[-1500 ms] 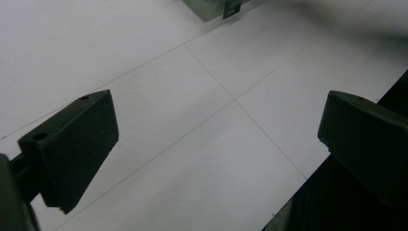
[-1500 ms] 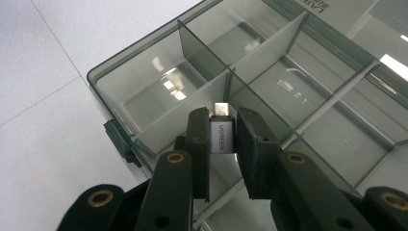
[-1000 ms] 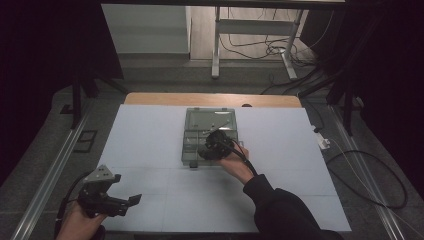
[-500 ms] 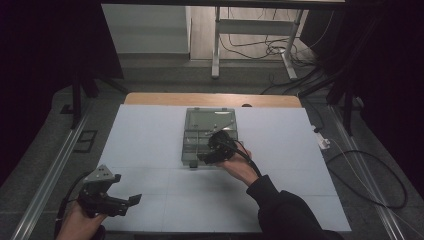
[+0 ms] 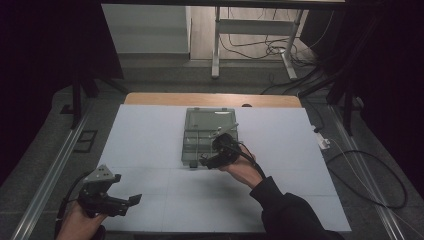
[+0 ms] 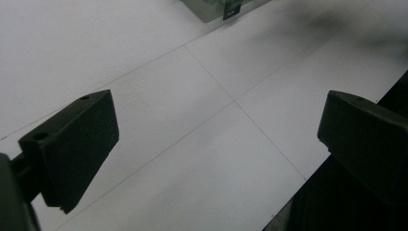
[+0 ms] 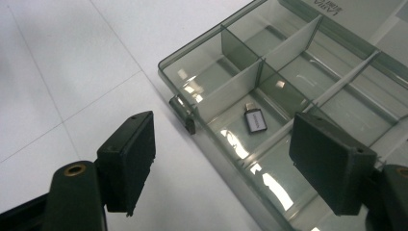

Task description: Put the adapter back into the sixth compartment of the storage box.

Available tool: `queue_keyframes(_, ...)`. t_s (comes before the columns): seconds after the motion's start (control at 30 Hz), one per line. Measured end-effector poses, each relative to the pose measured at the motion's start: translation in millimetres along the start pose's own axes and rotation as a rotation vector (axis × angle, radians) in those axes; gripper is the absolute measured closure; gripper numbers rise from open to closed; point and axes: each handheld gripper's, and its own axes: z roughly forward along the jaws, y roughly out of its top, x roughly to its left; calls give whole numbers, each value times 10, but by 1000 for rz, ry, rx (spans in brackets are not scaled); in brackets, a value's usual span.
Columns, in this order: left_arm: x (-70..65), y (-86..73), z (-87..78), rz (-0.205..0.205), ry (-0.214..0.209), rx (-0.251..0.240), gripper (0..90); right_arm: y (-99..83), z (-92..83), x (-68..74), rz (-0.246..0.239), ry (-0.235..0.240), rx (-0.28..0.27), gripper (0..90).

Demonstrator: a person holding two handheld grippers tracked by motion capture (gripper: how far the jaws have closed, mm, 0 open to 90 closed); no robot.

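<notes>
In the right gripper view, the right gripper [image 7: 221, 166] hangs released just above the near edge of a clear grey organizer box [image 7: 308, 144]. Its 2 black jaws have just been opening, and nothing is pinched between them. The left jaw stands over the white table [image 7: 57, 72], just outside the box's rim; the right jaw stands over the box's compartments. Between the jaws and a little beyond them, a small dark adapter [image 7: 255, 120] with a pale face lies flat on the floor of 1 compartment beside the near wall, apart from both jaws. Just ahead of the left jaw, a small latch [image 7: 185, 115] sticks out from the box's near wall. Past the adapter, thin partitions cut the box into more cells, and the open lid lies beyond them.

In the high view, the right gripper [image 5: 217, 152] sits at the near end of the box [image 5: 207, 132], held by the right hand [image 5: 242, 170].

The left gripper [image 6: 216, 149] is released too, its 2 jaws wide apart over bare table with nothing between them. A corner of the box [image 6: 216, 7] shows far ahead of it. In the high view, the left gripper [image 5: 127, 202] rests at the table's near left edge, well apart from the box.
</notes>
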Motion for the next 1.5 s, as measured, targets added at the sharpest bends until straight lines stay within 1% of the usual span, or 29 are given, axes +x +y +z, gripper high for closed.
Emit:
queue_keyframes(0.17,1,1,-1,-1,0,1,11,-24,-51,18,1,12,-6,208)
queue_keyframes(0.4,2,0,-4,0,0,0,11,-64,-104,39,7,23,1,173)
queue_keyframes(0.57,2,0,-4,0,0,0,11,-119,-143,40,10,31,15,137)
queue_keyframes(0.7,2,0,-3,0,0,0,11,-167,-161,37,5,22,33,100)
queue_keyframes(0.87,0,1,-2,0,0,0,11,-226,-207,26,15,17,19,63)
queue_keyframes(1.1,-1,1,-3,0,0,-1,11,-290,-300,19,28,18,3,43)
queue_keyframes(1.33,0,2,-2,-1,0,-1,10,-360,-399,26,33,35,-5,25)
queue_keyframes(1.5,0,1,-3,-1,0,-2,10,-393,-452,23,34,44,0,14)
